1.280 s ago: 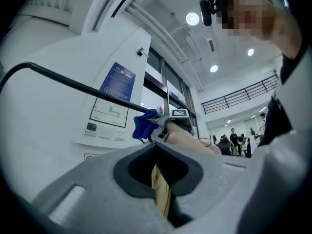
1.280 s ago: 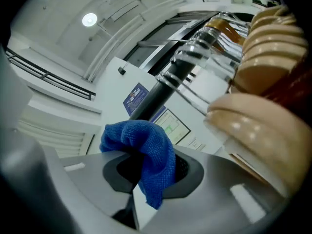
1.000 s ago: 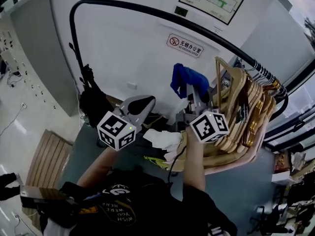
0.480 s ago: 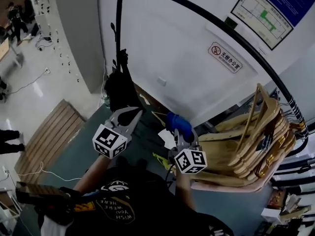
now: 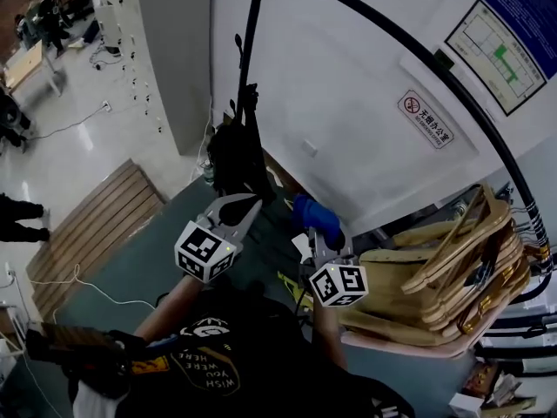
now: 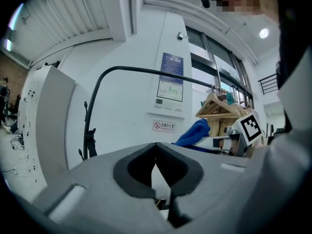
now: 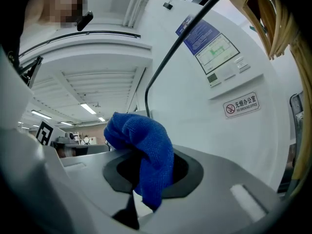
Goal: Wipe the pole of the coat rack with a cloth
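Lowered since before, our right gripper pinches the blue cloth right of the pole, apart; left gripper pressed together, empty; with a shallow pinch we could drop it mid-wipe.

**Around the work area**

I saw a bunch of wooden hangers crowded together at my right. On the white wall, a small no-smoking sign hung near a framed chart. A slatted wooden board lay on the pale floor to my left, with a white cable trailing beside it. A grey cabinet stood by the wall, and people were well beyond it.
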{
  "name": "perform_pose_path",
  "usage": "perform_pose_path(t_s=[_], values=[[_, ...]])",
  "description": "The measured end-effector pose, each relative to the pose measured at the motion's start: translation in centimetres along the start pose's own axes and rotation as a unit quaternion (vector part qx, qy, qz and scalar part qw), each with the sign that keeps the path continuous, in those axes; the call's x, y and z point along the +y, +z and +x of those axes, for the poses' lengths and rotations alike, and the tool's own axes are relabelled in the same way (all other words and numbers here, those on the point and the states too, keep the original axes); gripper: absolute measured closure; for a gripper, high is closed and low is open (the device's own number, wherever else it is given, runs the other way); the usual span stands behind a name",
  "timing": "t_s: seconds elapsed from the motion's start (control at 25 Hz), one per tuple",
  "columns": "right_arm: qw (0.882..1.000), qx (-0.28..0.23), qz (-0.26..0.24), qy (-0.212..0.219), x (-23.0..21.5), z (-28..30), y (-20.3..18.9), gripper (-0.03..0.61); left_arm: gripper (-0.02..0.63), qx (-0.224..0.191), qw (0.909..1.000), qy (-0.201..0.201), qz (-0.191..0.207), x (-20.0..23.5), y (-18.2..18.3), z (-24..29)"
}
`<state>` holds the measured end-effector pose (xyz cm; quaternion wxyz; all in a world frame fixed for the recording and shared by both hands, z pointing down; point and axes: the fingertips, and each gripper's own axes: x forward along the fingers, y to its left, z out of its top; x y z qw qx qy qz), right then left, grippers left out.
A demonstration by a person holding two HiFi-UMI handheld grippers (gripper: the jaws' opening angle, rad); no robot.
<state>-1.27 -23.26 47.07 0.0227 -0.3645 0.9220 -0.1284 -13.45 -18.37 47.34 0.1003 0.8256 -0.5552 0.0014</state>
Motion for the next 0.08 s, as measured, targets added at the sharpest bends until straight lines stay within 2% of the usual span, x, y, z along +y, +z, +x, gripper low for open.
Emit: perform_pose_path(t_s=[0.08], values=[[1.0, 0.003, 0.007, -0.003, -0.13, -0.09, -0.29, 0.505, 0.612, 0.003, 1.0, -0.005, -0.004, -0.36, -0.2, -0.05]])
